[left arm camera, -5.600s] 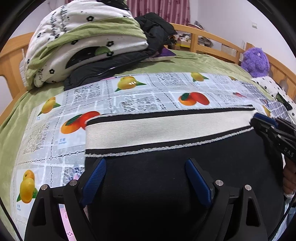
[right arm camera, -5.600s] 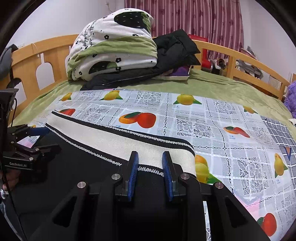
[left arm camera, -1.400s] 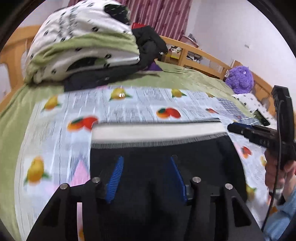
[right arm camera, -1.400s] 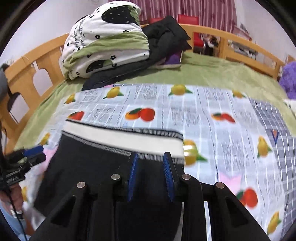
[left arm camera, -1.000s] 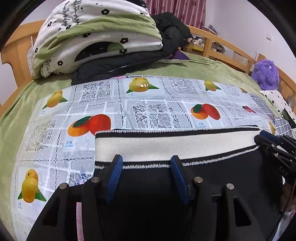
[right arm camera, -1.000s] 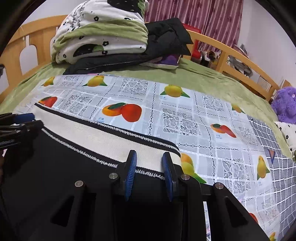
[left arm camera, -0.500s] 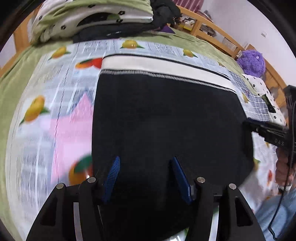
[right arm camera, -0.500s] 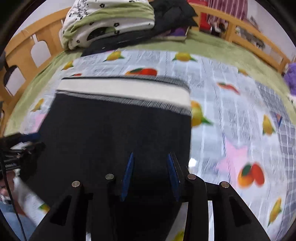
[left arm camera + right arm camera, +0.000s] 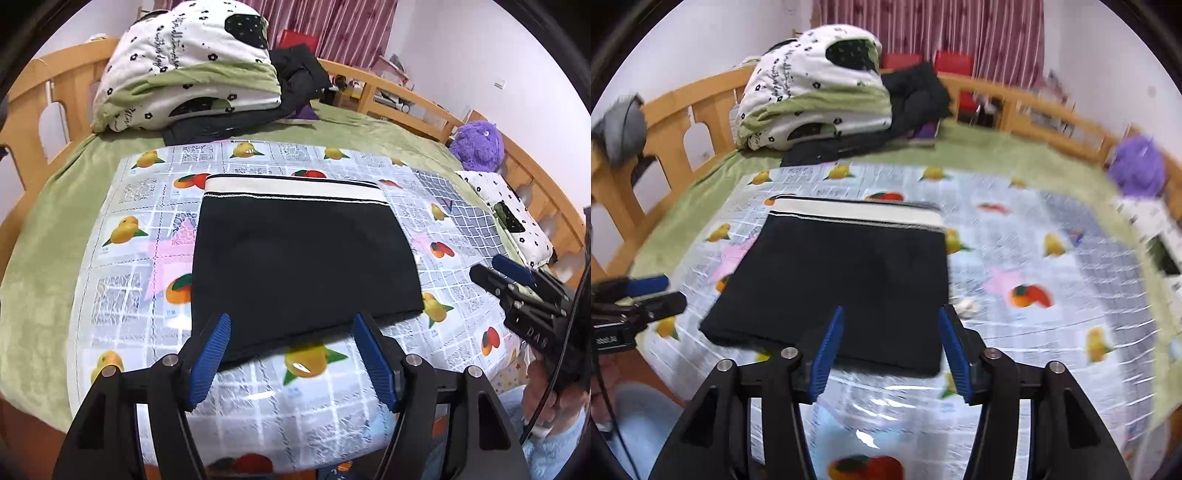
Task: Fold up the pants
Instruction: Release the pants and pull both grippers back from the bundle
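Since both tongs are opening with nothing between their blue pads, the step in hand looks like letting go and drawing clear of the folded pants [image 9: 303,258]. To do it well, I judge each tool should come off without a pad dragging the near folded edge, which would pull the layers askew. The left tongs [image 9: 291,354] hover just above that near edge, jaws well apart and empty. The right tongs [image 9: 890,347] hang over the near right corner, likewise apart and empty.

The pants lie flat on the fruit-print cloth [image 9: 122,280] spread over the bed, folded into a compact black rectangle. Its cream waistband [image 9: 291,186], edged in black, sits at the far side, squared with the body. The sides look even and the surface smooth; how many layers lie beneath cannot be told.
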`<control>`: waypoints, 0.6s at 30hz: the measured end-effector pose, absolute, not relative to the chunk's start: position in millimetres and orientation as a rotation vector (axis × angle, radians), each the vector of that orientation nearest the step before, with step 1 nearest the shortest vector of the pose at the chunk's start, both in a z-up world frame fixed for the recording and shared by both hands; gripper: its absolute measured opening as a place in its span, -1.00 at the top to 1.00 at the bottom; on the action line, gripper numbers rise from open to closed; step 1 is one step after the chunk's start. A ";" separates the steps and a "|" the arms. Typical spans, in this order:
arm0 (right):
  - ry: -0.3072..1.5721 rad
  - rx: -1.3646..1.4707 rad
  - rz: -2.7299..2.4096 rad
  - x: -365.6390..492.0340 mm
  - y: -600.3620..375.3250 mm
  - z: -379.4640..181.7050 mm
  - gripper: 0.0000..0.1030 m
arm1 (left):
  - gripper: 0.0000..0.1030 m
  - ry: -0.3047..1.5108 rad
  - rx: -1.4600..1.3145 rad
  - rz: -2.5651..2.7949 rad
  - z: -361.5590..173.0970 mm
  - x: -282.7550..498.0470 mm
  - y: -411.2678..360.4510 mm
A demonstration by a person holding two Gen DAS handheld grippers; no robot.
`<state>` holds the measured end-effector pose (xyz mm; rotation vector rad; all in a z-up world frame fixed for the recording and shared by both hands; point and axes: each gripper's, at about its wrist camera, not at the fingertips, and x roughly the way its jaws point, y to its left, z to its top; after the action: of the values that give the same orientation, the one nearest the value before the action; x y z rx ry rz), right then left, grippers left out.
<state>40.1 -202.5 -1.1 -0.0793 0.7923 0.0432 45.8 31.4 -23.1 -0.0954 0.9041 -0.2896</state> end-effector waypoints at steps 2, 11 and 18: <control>0.808 -0.063 0.035 32.1 -208.3 -1.6 -0.21 | -0.30 0.866 -0.098 -0.274 -17.6 36.0 31.6; 0.695 -0.002 -0.024 -7.1 -220.7 15.8 -0.93 | -0.46 0.713 -0.069 -0.169 9.2 -1.9 32.3; 0.733 -0.033 -0.027 -6.3 -215.2 11.5 -0.93 | -0.46 0.647 0.016 -0.137 15.0 -20.7 15.3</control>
<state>-6.3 -215.2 11.5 -0.0329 0.7326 -0.0268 -20.7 15.3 15.0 0.0158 0.6468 -0.1369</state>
